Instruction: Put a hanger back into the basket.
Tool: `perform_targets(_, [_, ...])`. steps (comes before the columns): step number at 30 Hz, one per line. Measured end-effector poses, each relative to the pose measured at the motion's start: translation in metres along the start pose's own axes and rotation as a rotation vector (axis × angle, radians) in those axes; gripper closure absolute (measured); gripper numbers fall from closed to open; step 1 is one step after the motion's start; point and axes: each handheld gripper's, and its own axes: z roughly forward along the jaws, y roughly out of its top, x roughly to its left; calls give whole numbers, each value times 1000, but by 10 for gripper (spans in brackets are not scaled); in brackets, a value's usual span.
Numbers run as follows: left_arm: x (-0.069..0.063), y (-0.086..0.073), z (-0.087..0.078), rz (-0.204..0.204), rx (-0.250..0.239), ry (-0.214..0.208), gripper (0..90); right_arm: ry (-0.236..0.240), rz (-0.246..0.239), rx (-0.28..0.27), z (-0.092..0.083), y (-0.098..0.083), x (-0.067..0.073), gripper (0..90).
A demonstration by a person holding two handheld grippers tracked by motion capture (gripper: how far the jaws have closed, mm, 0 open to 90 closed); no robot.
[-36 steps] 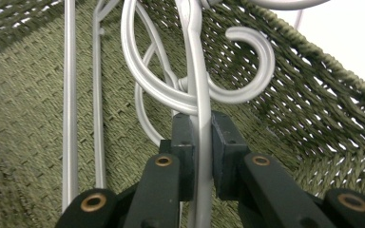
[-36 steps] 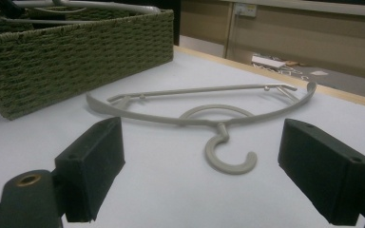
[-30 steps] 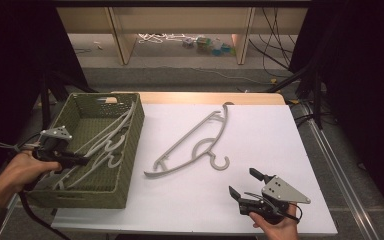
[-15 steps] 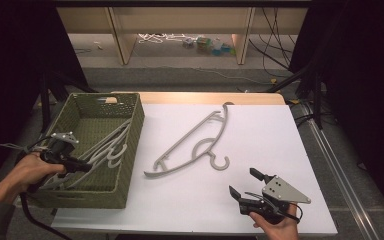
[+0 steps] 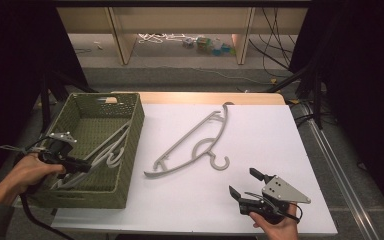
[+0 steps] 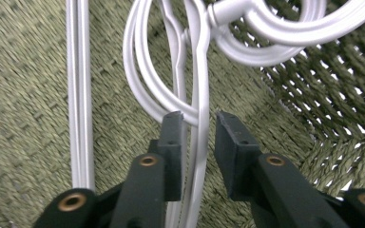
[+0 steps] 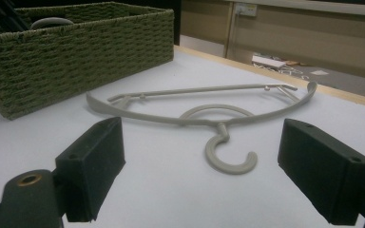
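While the left gripper (image 5: 82, 165) reaches into the green basket (image 5: 130, 145) with jaws narrowly apart astride a white hanger (image 6: 197, 118), the grey hanger (image 5: 195, 145) lies mid-table and the right gripper (image 5: 246, 184) rests low, jaws wide.

My basket (image 5: 130, 150) is rough green woven fibre, matt. The white hangers (image 6: 197, 95) in it look like smooth, glossy plastic. The grey hanger (image 7: 209, 116) is matt plastic. The table (image 5: 280, 145) top is smooth matt white, edged in pale wood. My tool's (image 7: 214, 171) black pads look matt.
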Motion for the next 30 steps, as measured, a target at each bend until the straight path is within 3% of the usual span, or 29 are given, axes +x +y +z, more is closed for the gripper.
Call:
perform_targets(1, [-3, 0, 2, -25, -29, 1, 691, 1, 1, -6, 0, 0, 0, 166])
perform_targets(4, [-6, 2, 0, -15, -41, 11, 672, -3, -5, 6, -1, 0, 0, 166])
perform_targets(6, [-9, 3, 0, -47, -86, 21, 665, 3, -1, -5, 1, 0, 0, 166])
perform_targets(8, [-11, 5, -3, -27, -88, 22, 659, 1, -1, -8, 1, 0, 0, 166])
perform_targets(11, [-18, 9, -7, -36, -132, 34, 611, 2, 5, -5, 0, 0, 0, 166])
perform_targets(15, [-30, 14, -13, -75, -236, 61, 463, -4, -7, 8, -1, 1, 0, 166])
perform_targets(16, [-33, 15, -14, -98, -259, 68, 428, 2, 0, -11, 0, 0, 0, 166])
perform_targets(20, [-47, 21, -24, -170, -399, 59, 371, 0, -1, -3, 0, 0, 0, 166])
perform_targets(23, [-61, 28, -32, -171, -453, 73, 330, 2, 0, -11, 0, 0, 0, 166])
perform_targets(30, [-109, 41, -37, -104, -545, 84, 279, 5, -1, -11, 1, 0, 1, 166])
